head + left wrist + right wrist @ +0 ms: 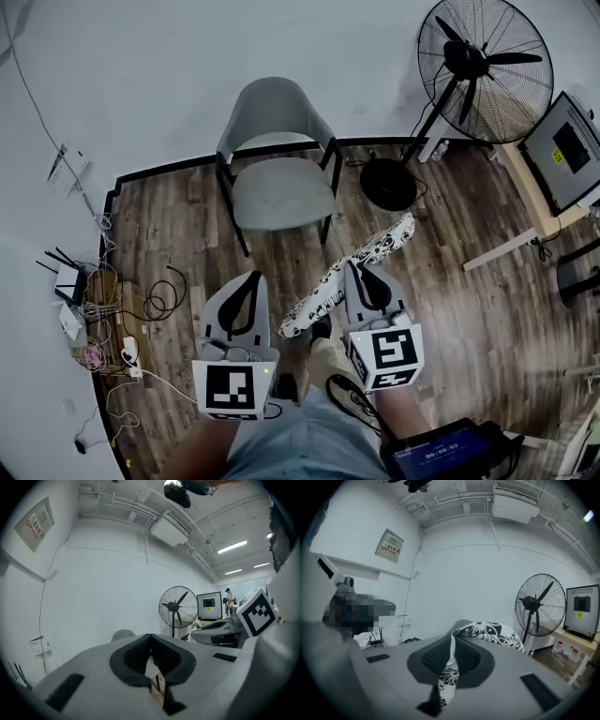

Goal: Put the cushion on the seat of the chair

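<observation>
A grey chair (281, 192) stands on the wood floor against the wall, its seat bare; its back (123, 634) shows over the left jaws. A black-and-white flowered cushion (375, 246) hangs in the air in front of the chair, stretched from near my legs up toward the right. My right gripper (357, 269) is shut on the cushion's edge, and the fabric (490, 632) runs between its pads and spills beyond its fingertips (453, 637). My left gripper (252, 278) is level beside it, left of the cushion's lower end, shut (151, 638) with nothing in it.
A big pedestal fan (483, 70) with a round base (388, 184) stands right of the chair. A monitor (567, 150) sits on a table at far right. Routers, a power strip and loose cables (94, 309) lie along the left wall. A tablet (450, 455) hangs at my right hip.
</observation>
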Demonstrator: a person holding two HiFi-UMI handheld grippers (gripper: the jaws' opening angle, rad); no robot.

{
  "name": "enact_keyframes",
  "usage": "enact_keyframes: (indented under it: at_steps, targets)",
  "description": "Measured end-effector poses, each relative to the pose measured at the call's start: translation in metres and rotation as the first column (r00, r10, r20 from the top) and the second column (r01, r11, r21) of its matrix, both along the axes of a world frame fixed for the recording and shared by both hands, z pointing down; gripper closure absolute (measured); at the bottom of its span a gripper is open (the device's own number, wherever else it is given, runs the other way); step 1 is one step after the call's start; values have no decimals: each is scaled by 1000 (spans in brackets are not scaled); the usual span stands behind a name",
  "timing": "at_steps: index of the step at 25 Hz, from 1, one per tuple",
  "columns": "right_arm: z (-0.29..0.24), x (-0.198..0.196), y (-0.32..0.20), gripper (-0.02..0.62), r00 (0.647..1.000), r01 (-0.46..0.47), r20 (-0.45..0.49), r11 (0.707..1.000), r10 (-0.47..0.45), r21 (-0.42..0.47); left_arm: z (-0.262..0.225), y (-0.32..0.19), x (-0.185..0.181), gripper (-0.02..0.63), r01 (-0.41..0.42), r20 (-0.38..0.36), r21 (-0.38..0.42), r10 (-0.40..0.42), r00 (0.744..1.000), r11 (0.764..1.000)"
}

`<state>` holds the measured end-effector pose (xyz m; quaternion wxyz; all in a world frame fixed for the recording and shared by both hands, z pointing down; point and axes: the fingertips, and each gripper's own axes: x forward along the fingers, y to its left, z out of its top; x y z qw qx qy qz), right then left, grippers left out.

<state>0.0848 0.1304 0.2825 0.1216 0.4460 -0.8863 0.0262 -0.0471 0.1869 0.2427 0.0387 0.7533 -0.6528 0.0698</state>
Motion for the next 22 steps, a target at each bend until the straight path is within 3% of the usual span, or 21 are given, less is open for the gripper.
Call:
enact_keyframes:
  at_steps: [7, 12, 22]
  targets:
    - [26, 7, -80, 578, 999, 32, 26, 997, -30, -70, 20, -92, 17, 601, 8, 35, -62, -6, 999, 998]
    - [22, 8, -139, 578, 996, 79, 52, 993, -75, -85, 22, -159, 21, 601, 24, 105, -49, -19, 994, 999]
    - [-12, 4, -240, 578, 981, 183, 67, 983, -182, -14, -7, -245, 29, 601, 120, 138, -13, -117, 984, 993]
